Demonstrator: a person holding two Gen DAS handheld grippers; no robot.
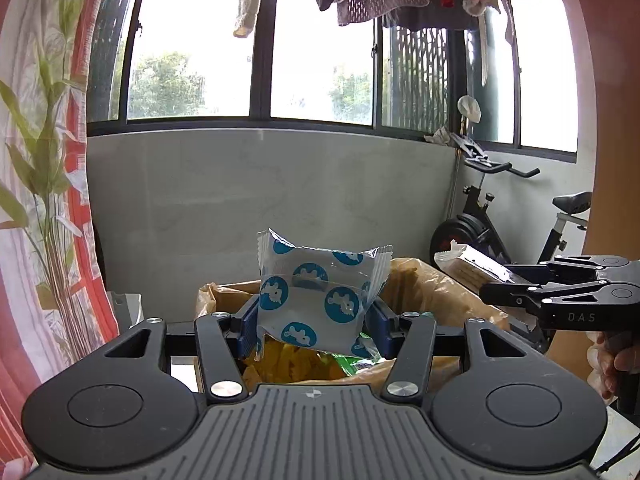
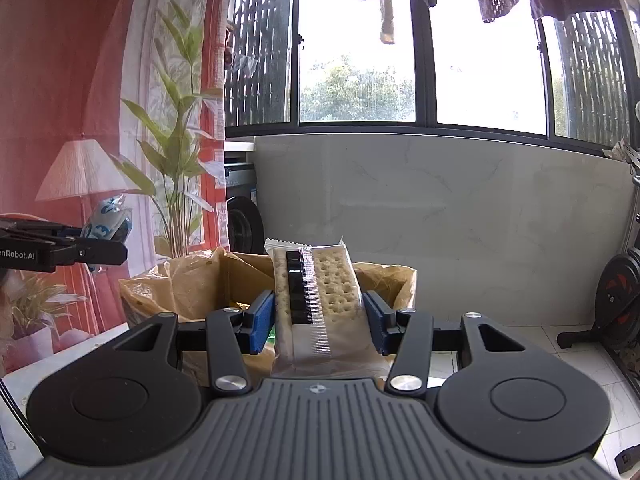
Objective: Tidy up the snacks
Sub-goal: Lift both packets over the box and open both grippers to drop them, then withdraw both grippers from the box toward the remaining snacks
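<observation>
The left gripper (image 1: 312, 316) pinches one small white packet with blue round prints (image 1: 320, 292) between its blue pads, holding it upright by its lower half. The right gripper (image 2: 320, 316) pinches one long clear pack of crackers (image 2: 320, 300) across its width, the pack pointing forward and slightly upward. Both snacks hang above a box lined with a brown plastic bag (image 1: 424, 284), whose open mouth lies just beyond and below the fingers in both views.

Each snack is held high and over the opening, probably so that it can be dropped straight in without catching on the crumpled bag rim. The grip on the sides of each wrapper leaves the bottom free, which suits a simple release.

Inside the bag, below the left gripper, lie other snacks: a yellow wrapper (image 1: 280, 364) and a green one (image 1: 352, 360); how many more are underneath cannot be told. So the count is two snacks in the air, one in each gripper, and at least two already in the bag. The right gripper also shows at the right edge of the left view, near the bag's far side, with the person's hand (image 1: 608, 364) behind it. No desk surface is clearly visible under the box.
</observation>
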